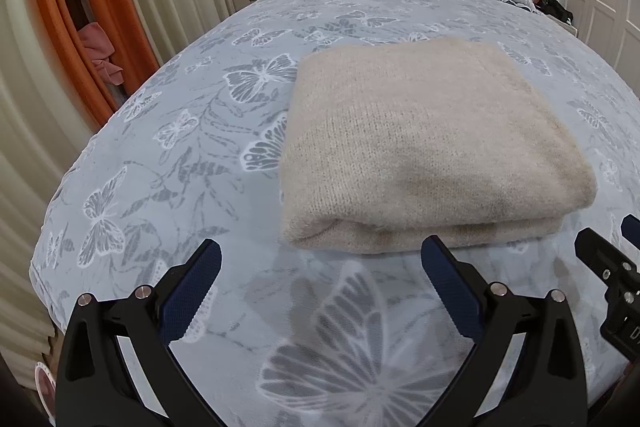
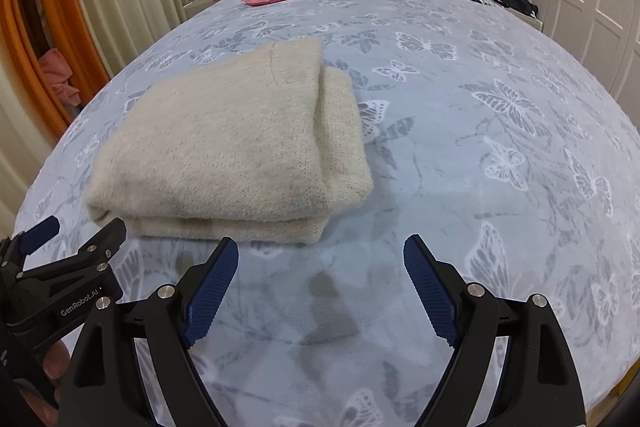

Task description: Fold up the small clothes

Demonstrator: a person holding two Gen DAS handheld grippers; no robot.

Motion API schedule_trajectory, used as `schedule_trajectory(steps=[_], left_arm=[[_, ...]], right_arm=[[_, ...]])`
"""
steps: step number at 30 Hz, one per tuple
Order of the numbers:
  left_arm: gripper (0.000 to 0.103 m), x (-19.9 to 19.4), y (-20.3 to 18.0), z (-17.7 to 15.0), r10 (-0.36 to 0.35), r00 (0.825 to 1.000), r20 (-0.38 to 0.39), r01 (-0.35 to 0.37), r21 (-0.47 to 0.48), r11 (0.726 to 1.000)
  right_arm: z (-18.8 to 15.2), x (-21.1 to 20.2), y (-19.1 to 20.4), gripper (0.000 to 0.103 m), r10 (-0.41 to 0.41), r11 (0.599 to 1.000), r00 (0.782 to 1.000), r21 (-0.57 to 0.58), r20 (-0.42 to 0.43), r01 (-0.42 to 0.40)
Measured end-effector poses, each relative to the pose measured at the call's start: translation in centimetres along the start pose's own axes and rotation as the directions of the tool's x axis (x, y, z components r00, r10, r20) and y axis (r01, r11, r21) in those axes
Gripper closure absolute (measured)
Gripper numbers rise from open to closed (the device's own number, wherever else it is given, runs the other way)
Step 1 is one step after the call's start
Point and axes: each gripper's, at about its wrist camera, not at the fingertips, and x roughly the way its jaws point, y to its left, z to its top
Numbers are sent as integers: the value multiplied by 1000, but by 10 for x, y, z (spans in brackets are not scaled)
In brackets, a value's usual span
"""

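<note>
Holding both grippers, left point(image 1: 322, 261) and right point(image 2: 322, 257), spread wide and empty before the folded beige fuzzy knit sweater point(image 1: 424, 147) on the butterfly-print bedspread point(image 1: 160, 155), I feared another grab might undo its layers.

"GenRobot.AI" stands in white on the left gripper point(image 2: 74, 239) body.
</note>
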Motion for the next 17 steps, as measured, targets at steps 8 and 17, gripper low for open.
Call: schedule_trajectory(steps=[8, 17], left_arm=[[5, 0, 2, 2, 6, 1000, 8, -6, 0, 1000], [5, 4, 5, 2, -5, 1000, -29, 4, -23, 1000]], right_arm=[[0, -1, 3, 20, -4, 1000, 1000, -8, 2, 4], [-1, 0, 3, 20, -5, 1000, 1000, -11, -1, 5]])
